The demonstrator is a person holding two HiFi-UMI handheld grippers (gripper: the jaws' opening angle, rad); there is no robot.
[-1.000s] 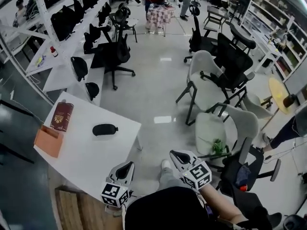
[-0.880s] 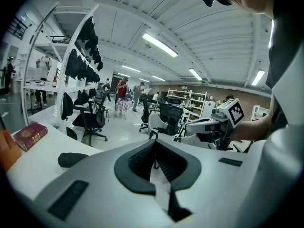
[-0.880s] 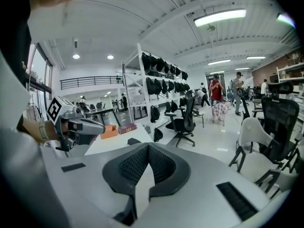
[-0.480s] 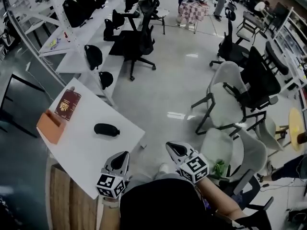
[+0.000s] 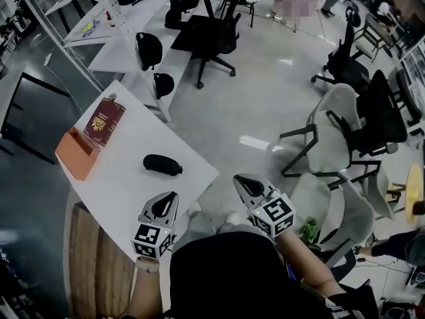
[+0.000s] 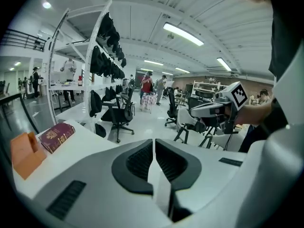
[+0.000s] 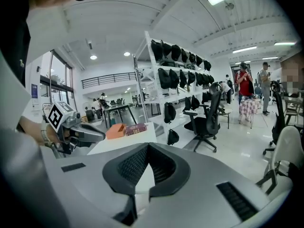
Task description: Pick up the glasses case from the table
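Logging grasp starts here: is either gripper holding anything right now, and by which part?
Nothing is held. The left gripper and right gripper both have their fingers closed on nothing; the glasses case lies on the table, apart from both.

This is a large open-plan office or test workspace. White desks (image 5: 126, 201) run along the left, with black swivel chairs (image 5: 211, 37) at the far ones and more grey and black chairs (image 5: 335, 135) parked loosely on the right. Tall white metal racks (image 6: 102, 42) carry rows of black bags (image 6: 96, 61). The pale floor (image 5: 265, 98) is glossy and strip lights (image 6: 183, 33) cross a high ceiling. A railed gallery (image 7: 107, 80) shows far off, and people (image 6: 148, 83) stand at the far end.
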